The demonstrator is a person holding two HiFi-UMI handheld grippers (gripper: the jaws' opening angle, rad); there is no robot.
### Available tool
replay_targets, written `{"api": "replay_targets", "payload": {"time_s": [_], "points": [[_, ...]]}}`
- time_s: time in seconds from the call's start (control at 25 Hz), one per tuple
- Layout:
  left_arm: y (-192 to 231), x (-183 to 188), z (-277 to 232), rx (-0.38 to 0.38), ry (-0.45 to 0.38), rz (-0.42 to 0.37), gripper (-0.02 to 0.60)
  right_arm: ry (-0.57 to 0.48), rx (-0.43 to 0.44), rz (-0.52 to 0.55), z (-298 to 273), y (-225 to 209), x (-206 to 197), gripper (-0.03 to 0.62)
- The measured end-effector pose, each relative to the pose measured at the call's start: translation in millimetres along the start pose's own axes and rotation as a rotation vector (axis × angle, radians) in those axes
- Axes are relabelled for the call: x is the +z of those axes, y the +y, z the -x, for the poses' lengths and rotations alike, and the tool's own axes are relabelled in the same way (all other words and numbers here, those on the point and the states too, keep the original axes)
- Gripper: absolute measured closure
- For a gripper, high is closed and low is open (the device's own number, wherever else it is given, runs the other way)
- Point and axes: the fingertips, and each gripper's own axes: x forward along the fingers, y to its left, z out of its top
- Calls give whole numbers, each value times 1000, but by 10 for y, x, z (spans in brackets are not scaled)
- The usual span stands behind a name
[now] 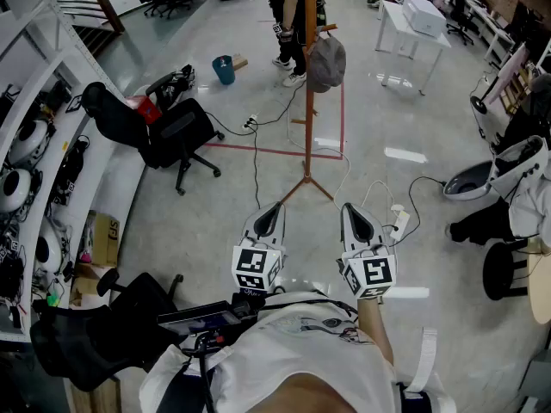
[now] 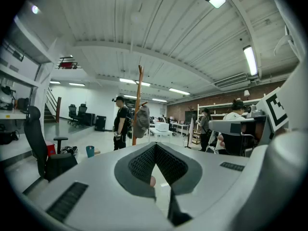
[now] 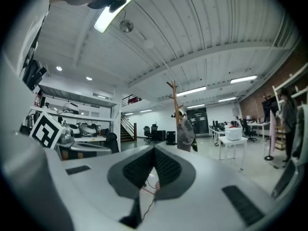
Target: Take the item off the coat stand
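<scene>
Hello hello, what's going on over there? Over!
Left gripper, right gripper shut, empty. Grey hat hanging on coat stand, ahead. Person standing behind it.

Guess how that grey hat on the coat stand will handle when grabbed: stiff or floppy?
Probably floppy: the grey hat sags limply from its peg. Likely light, hanging off one small peg. The coat stand is tall and slim, so a sideways tug might rock it.

The person wears a white shirt with a small print. The left gripper and right gripper are pale grey, each bearing a black-and-white marker cube.
</scene>
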Motion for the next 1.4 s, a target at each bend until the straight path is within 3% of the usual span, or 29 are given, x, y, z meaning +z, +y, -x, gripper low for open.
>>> {"api": "replay_targets", "payload": {"time_s": [0.68,1.0,1.24,1.4], "points": [[-173,-87,-90,22,26,7,579,-4,57,-28,74,-91,-44,589],[-299,67,-335,28,-19,6,578,-12,123,-19,-4,-98,12,589],[-440,-65,-427,3,24,5,578,3,171,-36,-125,-53,-29,589],[-269,-123,-567,2,37,8,579,29,171,-50,-358,-50,-154,589]]}}
